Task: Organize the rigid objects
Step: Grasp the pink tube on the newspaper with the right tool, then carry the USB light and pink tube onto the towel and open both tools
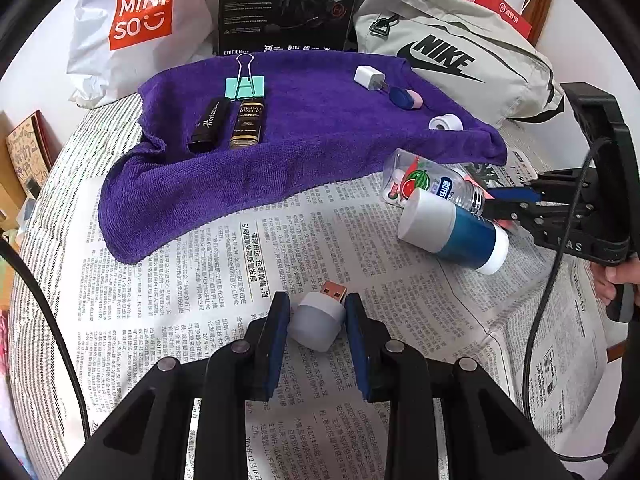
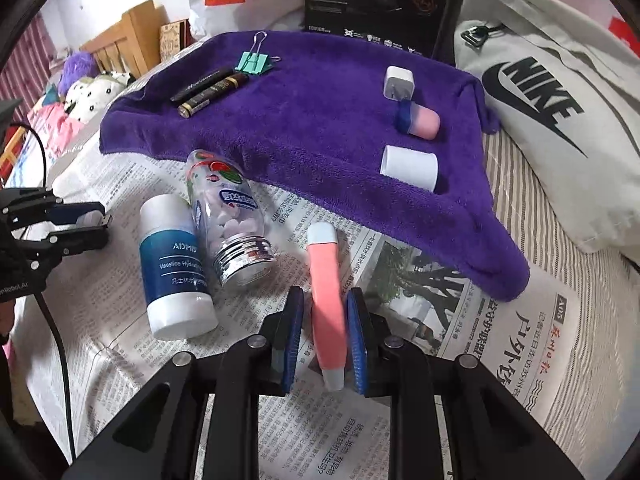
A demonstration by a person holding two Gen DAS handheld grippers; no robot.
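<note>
Six small things lie on the purple towel (image 1: pixel 304 128). My left tool (image 1: pixel 317 322) grips the USB light (image 1: pixel 320 318), my right tool (image 2: pixel 325 334) the pink tube (image 2: pixel 327 300); two bottles (image 2: pixel 208 240) remain on the newspaper (image 1: pixel 208 280).

I read "MINISO" on the white bag (image 1: pixel 132 20), "NIKE" on the grey bag (image 1: pixel 452 56), "EDIFIER" on the black box (image 1: pixel 288 4), "GRAND RESERVE" on the small bottle (image 1: pixel 247 123), and "Vaseline" on the blue tube (image 2: pixel 174 268).

White USB night light (image 1: pixel 320 322) and pink tube (image 2: pixel 328 308) lie on newspaper (image 1: pixel 200 300); blue Vaseline bottle (image 2: pixel 174 268) and candy jar (image 2: pixel 230 216) lie side by side, touching.
</note>
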